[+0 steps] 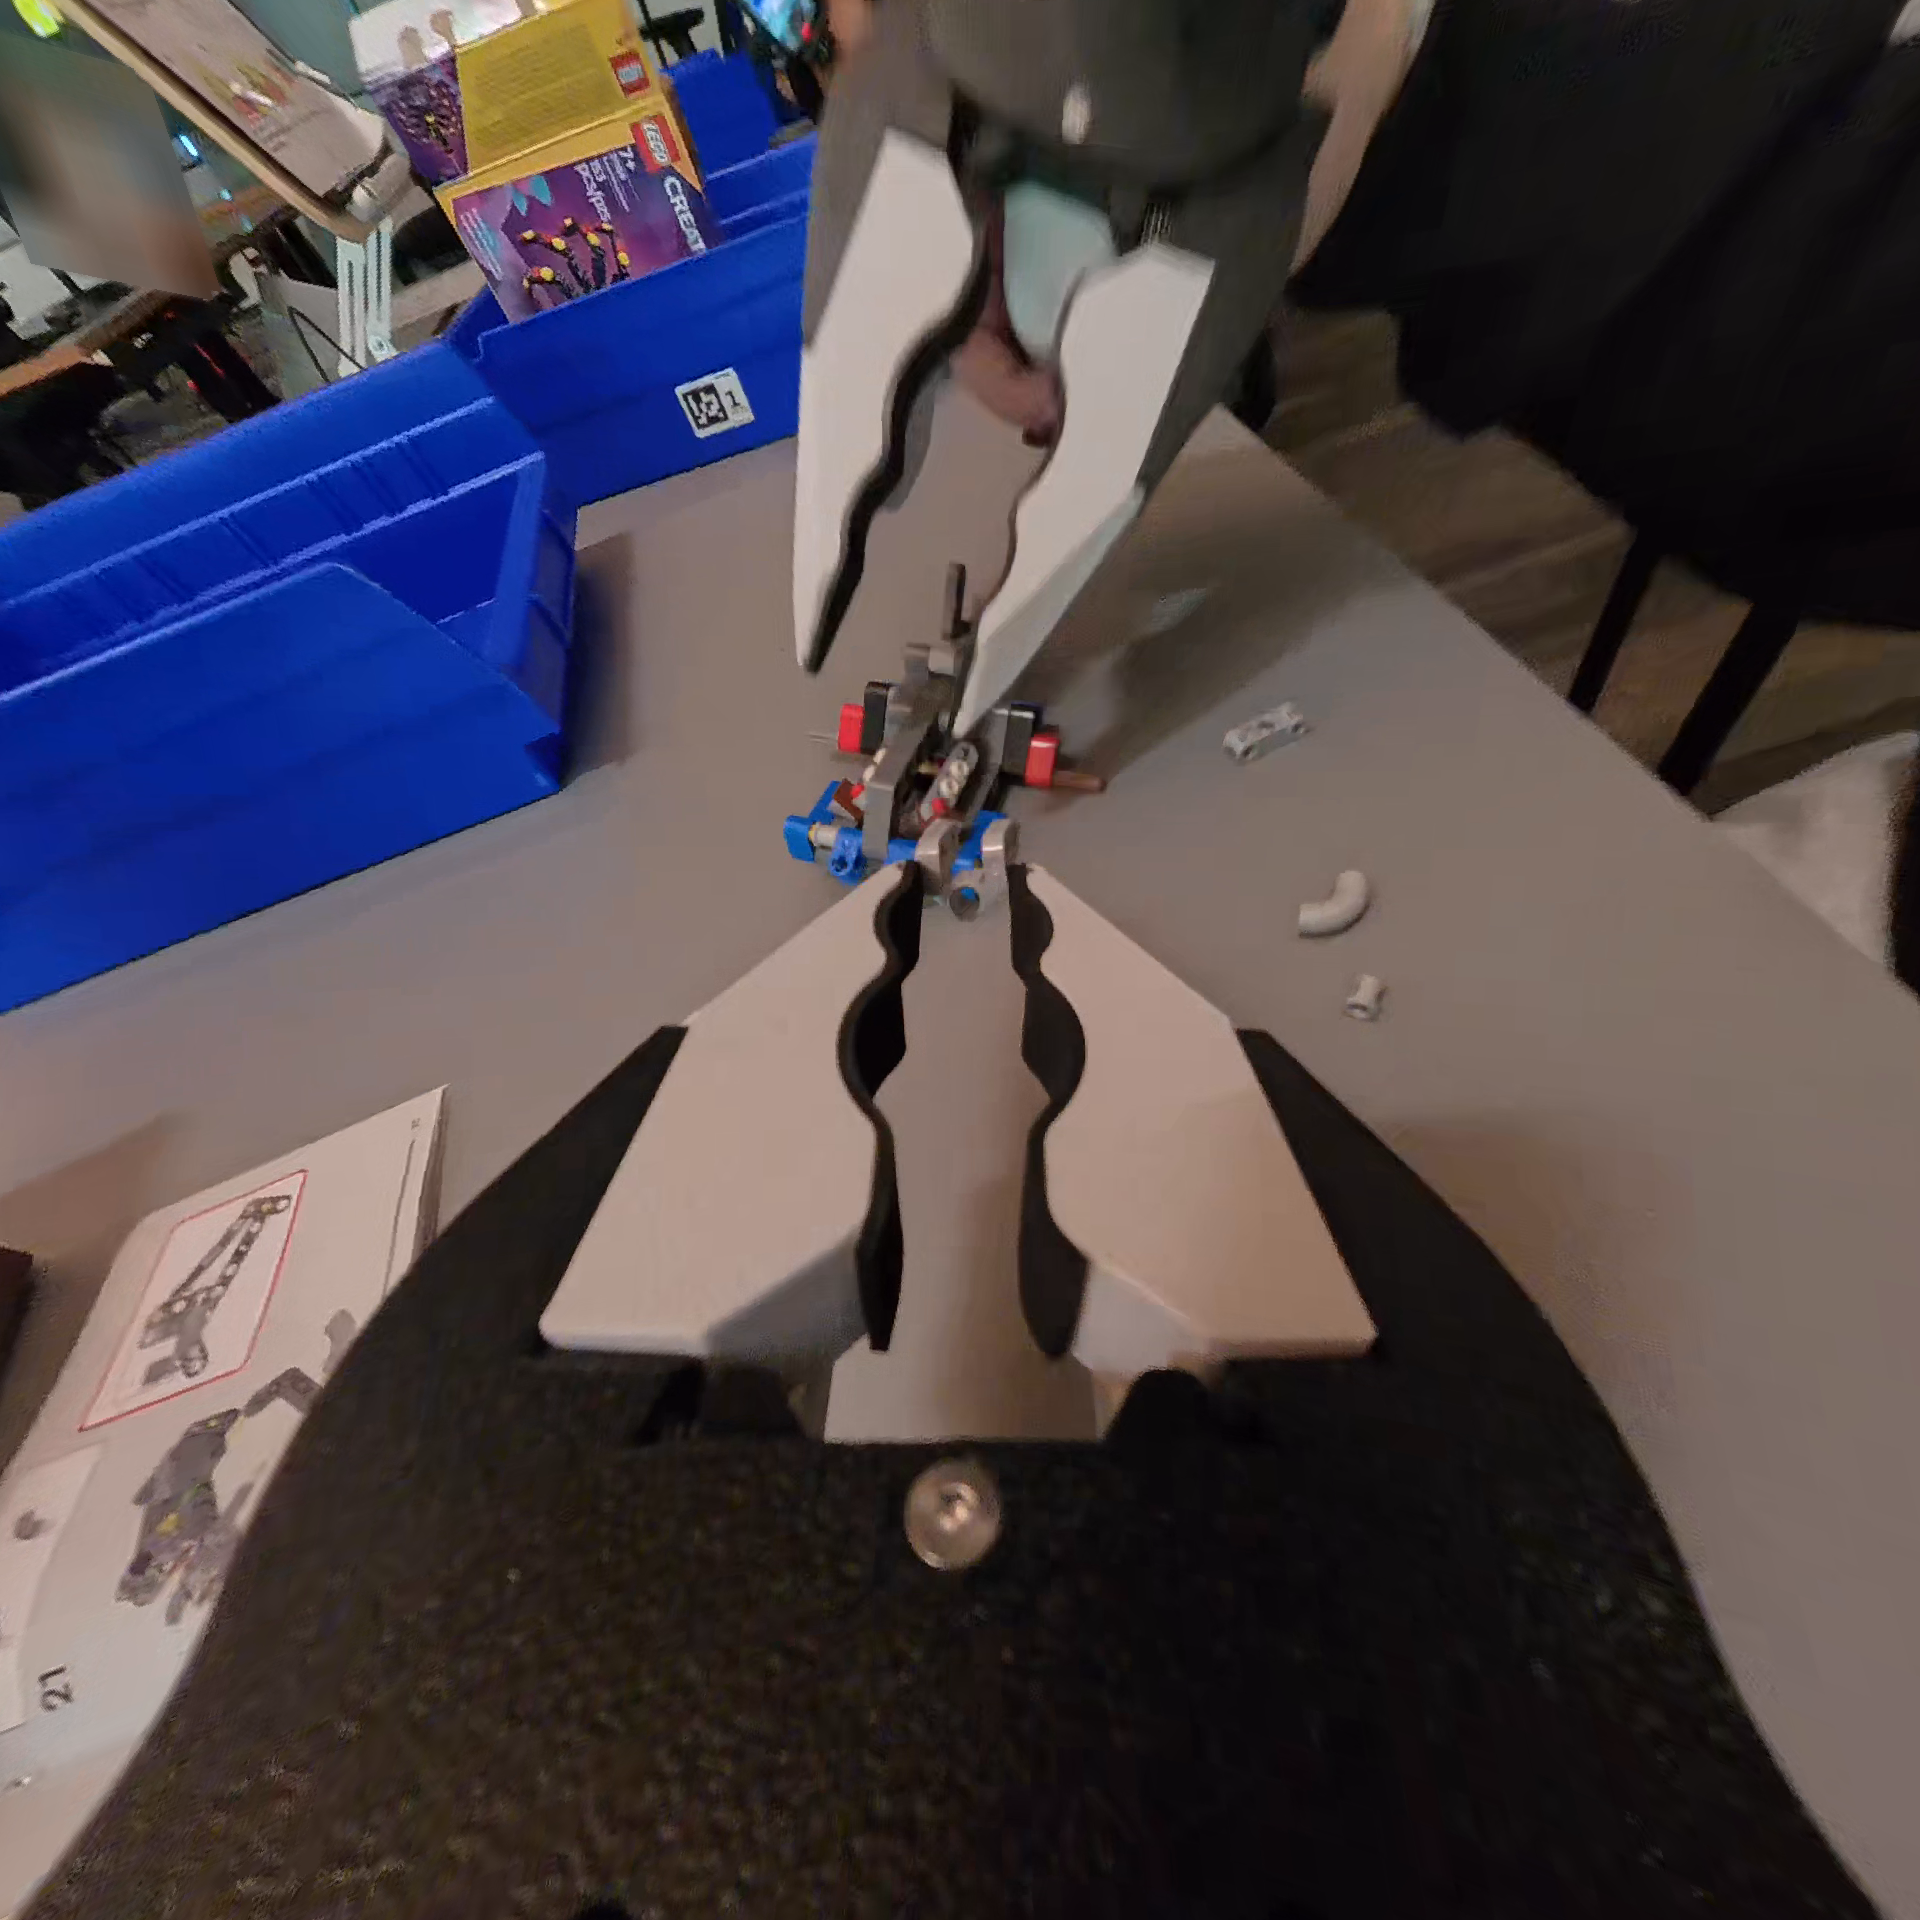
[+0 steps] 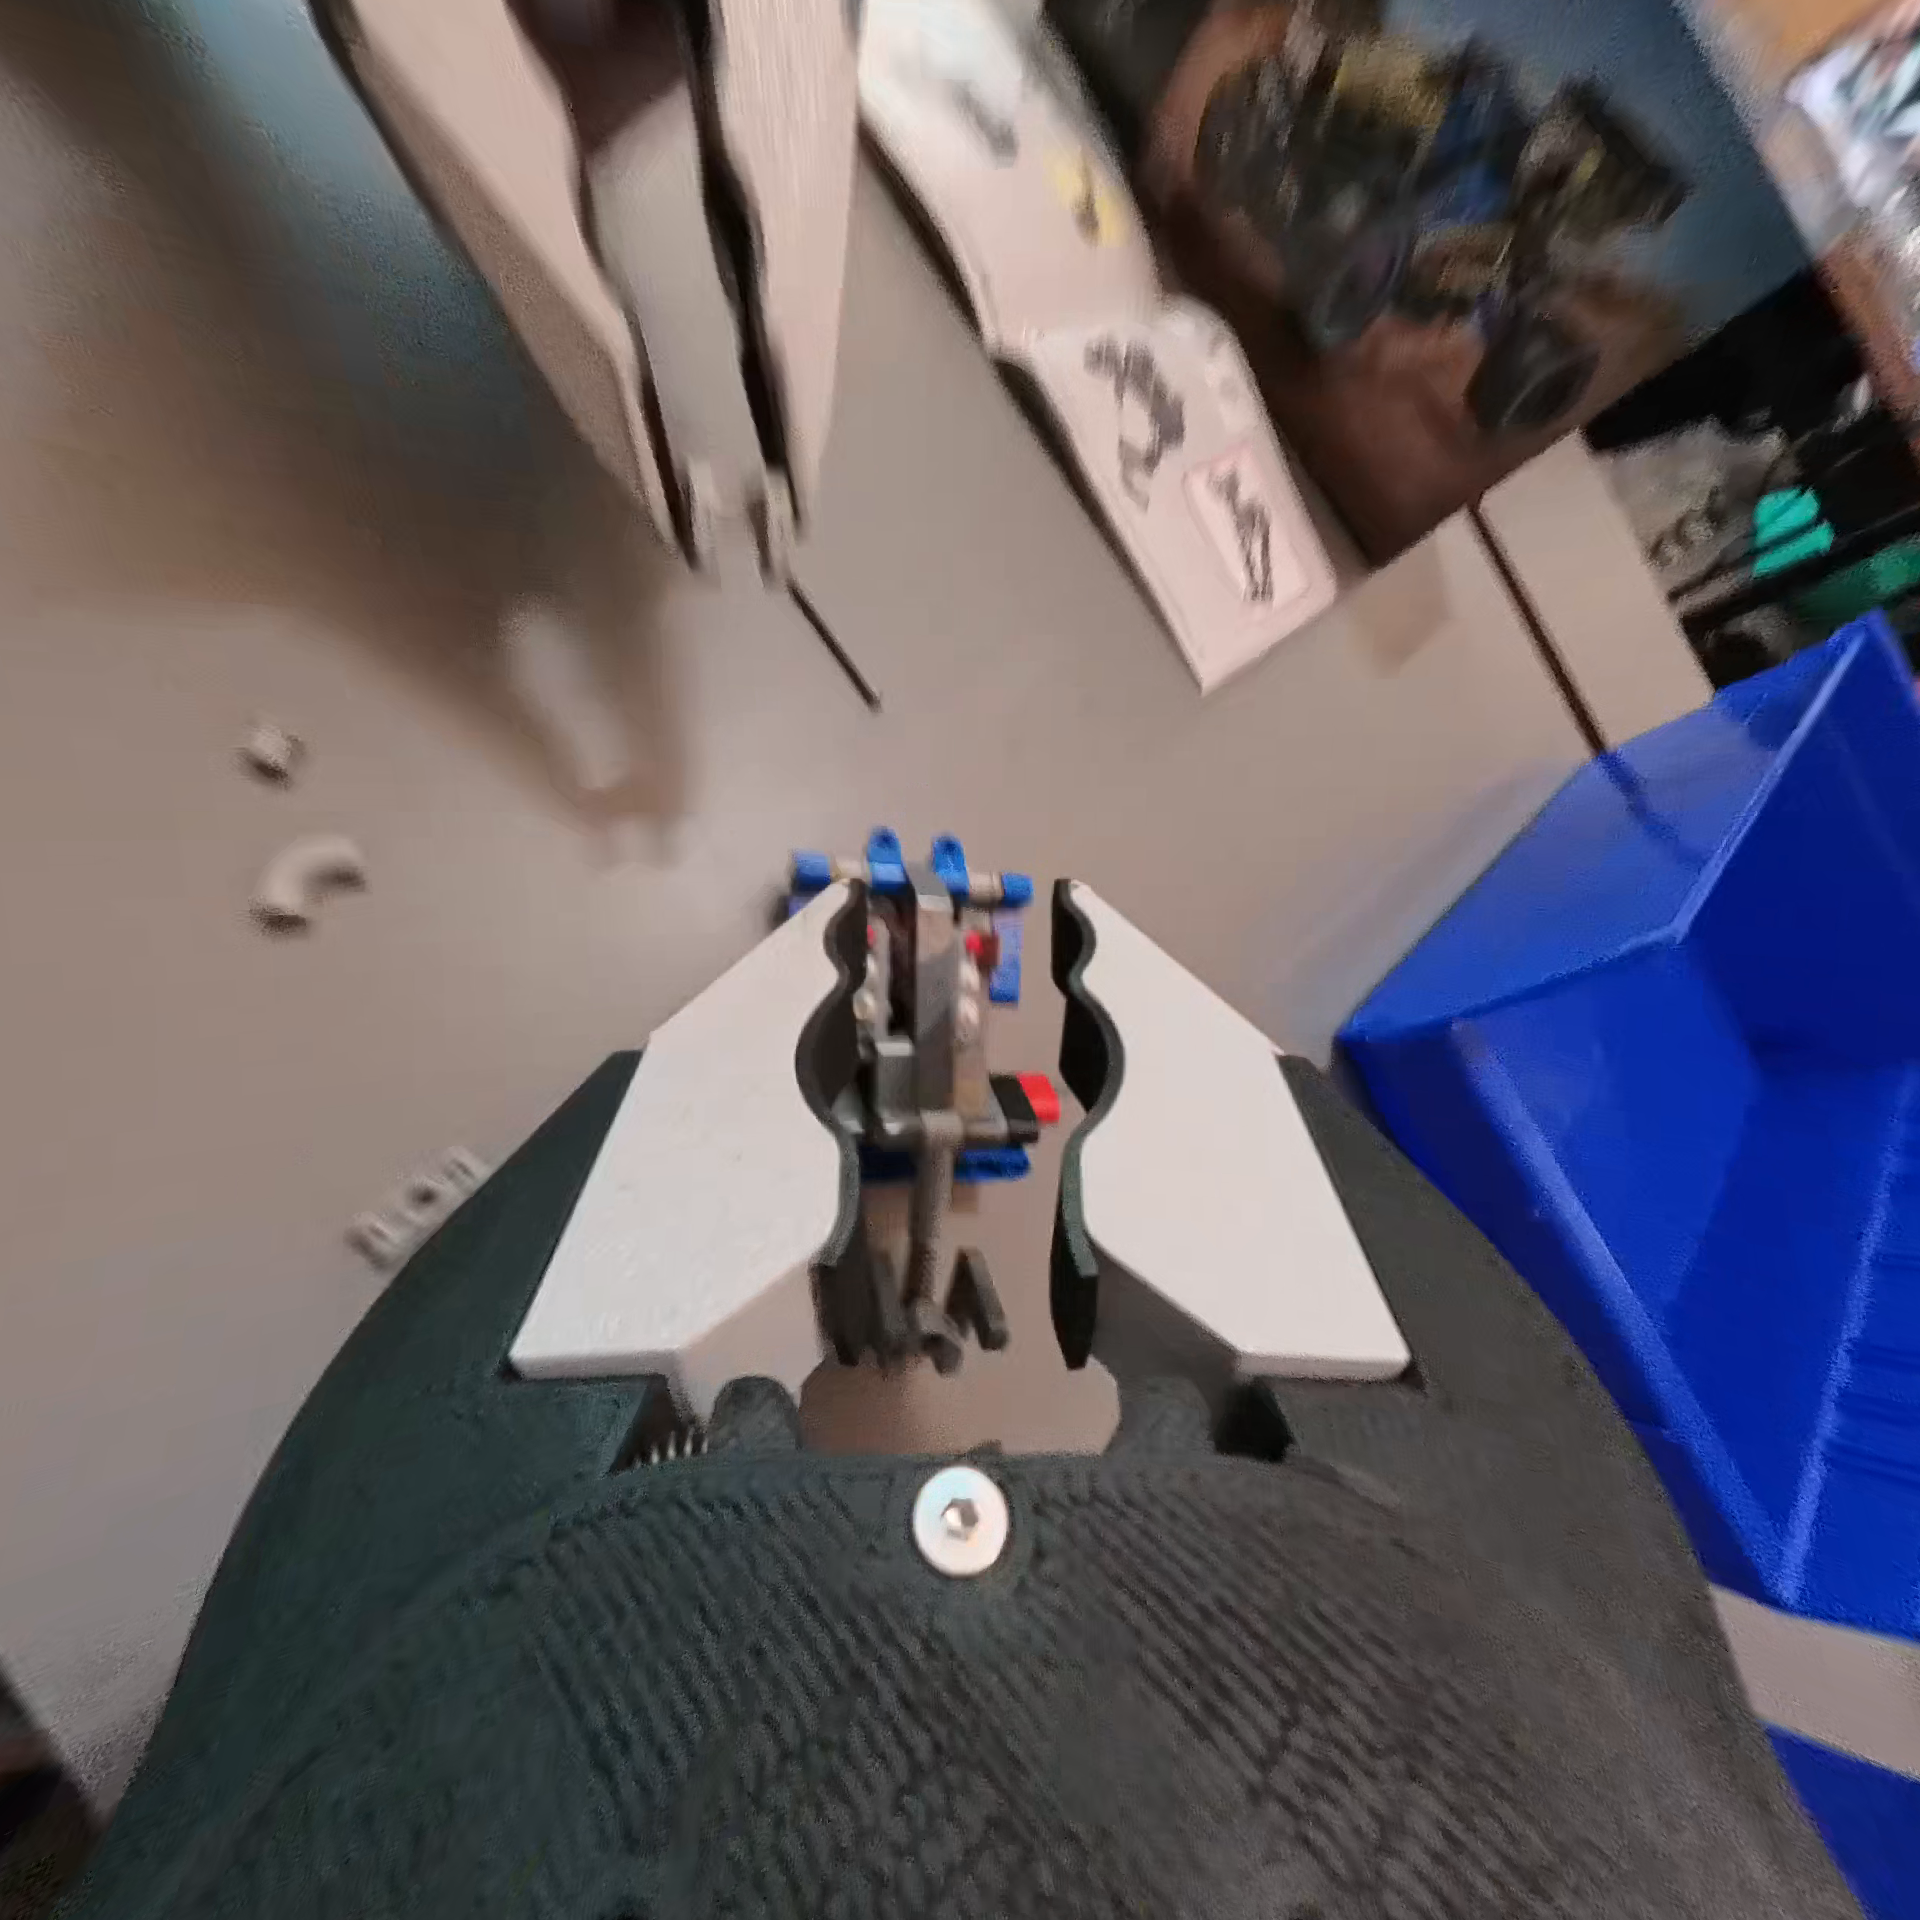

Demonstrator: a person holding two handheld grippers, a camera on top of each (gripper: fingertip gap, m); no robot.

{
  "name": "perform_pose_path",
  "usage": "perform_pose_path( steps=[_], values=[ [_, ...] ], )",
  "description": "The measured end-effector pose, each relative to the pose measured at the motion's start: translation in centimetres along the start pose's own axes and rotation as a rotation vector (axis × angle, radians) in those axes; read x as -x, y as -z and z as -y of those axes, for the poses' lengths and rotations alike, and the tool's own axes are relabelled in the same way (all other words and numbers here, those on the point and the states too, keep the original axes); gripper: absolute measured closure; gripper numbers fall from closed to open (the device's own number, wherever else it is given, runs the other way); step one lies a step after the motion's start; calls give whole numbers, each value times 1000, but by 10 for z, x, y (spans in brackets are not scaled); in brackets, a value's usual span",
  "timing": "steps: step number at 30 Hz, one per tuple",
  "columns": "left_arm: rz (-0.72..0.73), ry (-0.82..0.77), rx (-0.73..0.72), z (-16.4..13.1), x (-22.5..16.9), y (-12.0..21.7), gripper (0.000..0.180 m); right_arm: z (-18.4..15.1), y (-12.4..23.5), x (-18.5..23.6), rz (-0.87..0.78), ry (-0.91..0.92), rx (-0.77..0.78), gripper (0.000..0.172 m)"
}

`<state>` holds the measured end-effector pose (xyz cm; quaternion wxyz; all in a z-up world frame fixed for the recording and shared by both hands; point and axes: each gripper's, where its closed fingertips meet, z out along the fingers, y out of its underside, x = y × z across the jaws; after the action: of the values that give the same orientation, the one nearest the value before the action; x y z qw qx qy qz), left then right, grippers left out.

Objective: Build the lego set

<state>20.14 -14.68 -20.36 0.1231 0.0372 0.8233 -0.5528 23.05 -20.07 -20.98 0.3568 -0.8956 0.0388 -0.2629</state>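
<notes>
A small brick model [image 1: 914, 779] of grey, blue, red and black parts lies on the grey table [image 1: 1351, 1195]. My left gripper [image 1: 964, 878] is at the model's near end, with its pads closed on a small grey connector piece [image 1: 977, 888]. In the right wrist view the left gripper [image 2: 740, 520] is blurred, and a thin black rod [image 2: 836, 649] sticks out from its tips. My right gripper [image 2: 961, 894] is open around the model [image 2: 935, 1039]. Its left pad is against the model's side and its right pad stands clear. In the left wrist view the right gripper [image 1: 891, 694] comes down from above.
Blue bins [image 1: 260, 675] stand on the left, and one blue bin [image 2: 1662, 1091] is close to my right gripper. An open instruction booklet [image 1: 208, 1351] lies near left. Loose grey pieces [image 1: 1335, 904] [image 1: 1262, 727] [image 1: 1363, 995] lie on the right near the table edge. Toy boxes [image 1: 582, 208] stand behind. The tips of one gripper are about 7 cm away from the tips of the other. About 8 cm separates my left fingertips from the thin black rod [image 2: 836, 649].
</notes>
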Motion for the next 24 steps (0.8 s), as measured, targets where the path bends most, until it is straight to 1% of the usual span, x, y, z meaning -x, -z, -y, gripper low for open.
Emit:
perform_pose_path(
  steps=[2, 4, 6, 7, 9, 11, 17, 19, 21, 24],
  values=[
    [-6, -54, 19, -3, -5, -7, 167, 30, 10, 11, 26, -46, -160, 144],
    [-42, -66, 9, -2, -10, -14, 167, 43, 10, 24, 66, -89, -238, 145],
    [-60, -65, 23, -3, -10, -23, 167, 40, 4, 32, 92, -120, -228, 141],
    [-70, -71, 34, -3, -10, -26, 167, 37, 2, 39, 126, -133, -222, 142],
    [-100, -85, 32, -1, -11, -31, 167, 32, -1, 43, 142, -118, -221, 155],
    [-112, -88, 30, 0, -10, -36, 167, 28, -1, 37, 121, -95, -220, 159],
    [-149, -73, -31, 6, -1, -44, 168, 24, 3, 25, 117, -78, -241, 160],
    [-135, -84, -16, 4, 7, -48, 169, 20, 2, 22, 126, -66, -218, 171],
    [-112, -81, -24, 6, 15, -49, 169, 20, 2, 12, 79, -52, -225, 171],
    [-104, -87, -28, 7, 20, -49, 171, 19, 1, 9, 60, -59, -244, 170]
  ],
)
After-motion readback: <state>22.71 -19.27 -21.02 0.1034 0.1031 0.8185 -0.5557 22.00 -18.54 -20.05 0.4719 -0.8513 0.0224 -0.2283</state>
